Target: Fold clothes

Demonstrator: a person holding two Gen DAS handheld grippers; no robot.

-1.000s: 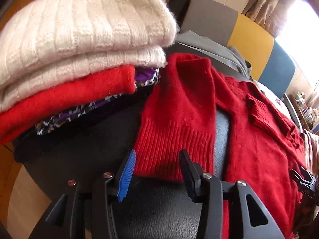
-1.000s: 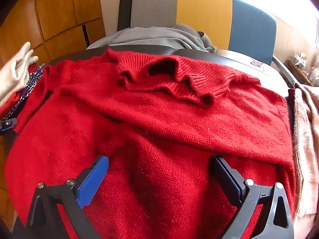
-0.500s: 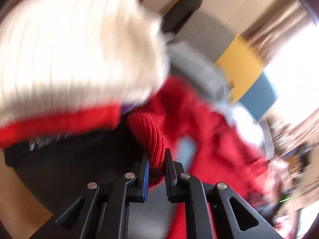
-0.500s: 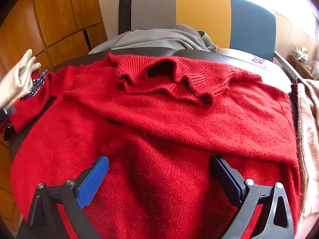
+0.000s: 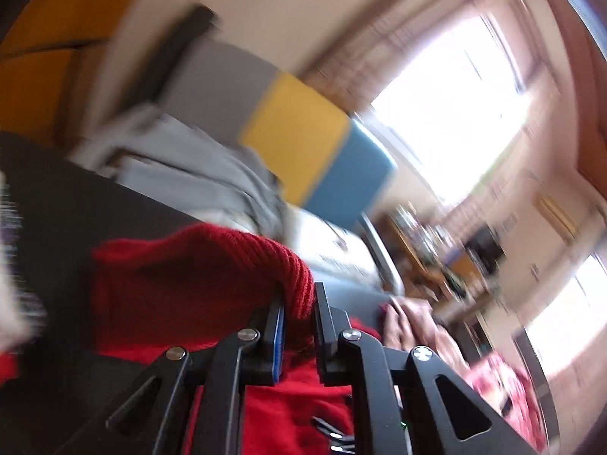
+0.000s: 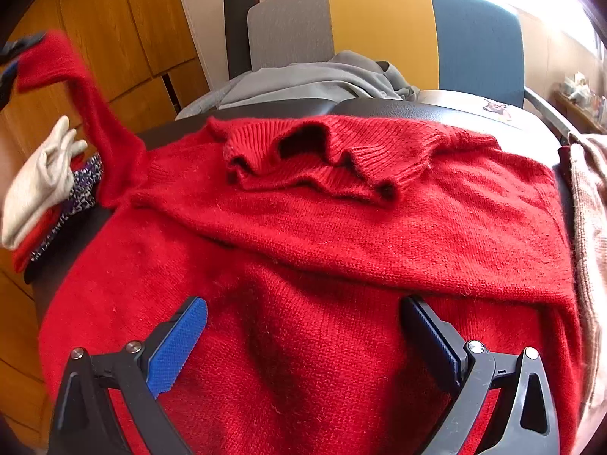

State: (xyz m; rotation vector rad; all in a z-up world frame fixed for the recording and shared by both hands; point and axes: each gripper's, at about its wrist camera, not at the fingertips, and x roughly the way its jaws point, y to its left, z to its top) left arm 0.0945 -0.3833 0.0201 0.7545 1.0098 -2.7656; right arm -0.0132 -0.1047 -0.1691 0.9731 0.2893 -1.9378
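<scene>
Well, no legible writing | red sweater (image 6: 341, 250) on black table (image 6: 379, 106) before tricolour chair (image 6: 379, 30) | left gripper (image 5: 297, 303) pinching sleeve cuff (image 5: 296, 280) | right gripper (image 6: 303, 326) spread wide

The left black two-finger gripper (image 5: 297, 313) has its jaws pinched nearly together, one blue-padded finger (image 5: 279, 335) and one black finger on either side of the ribbed cuff of the red knitted sweater sleeve (image 5: 242, 261), and the left wrist view is smeared and tilted. Seen from the right wrist camera, that same left gripper (image 6: 11, 64) is up high at the far left edge, cuff in its grip. The right black two-finger gripper (image 6: 303, 341) is spread wide, blue-padded finger (image 6: 178, 345) on one side, dark finger (image 6: 432, 337) on the other, low and level, nothing between them.
</scene>
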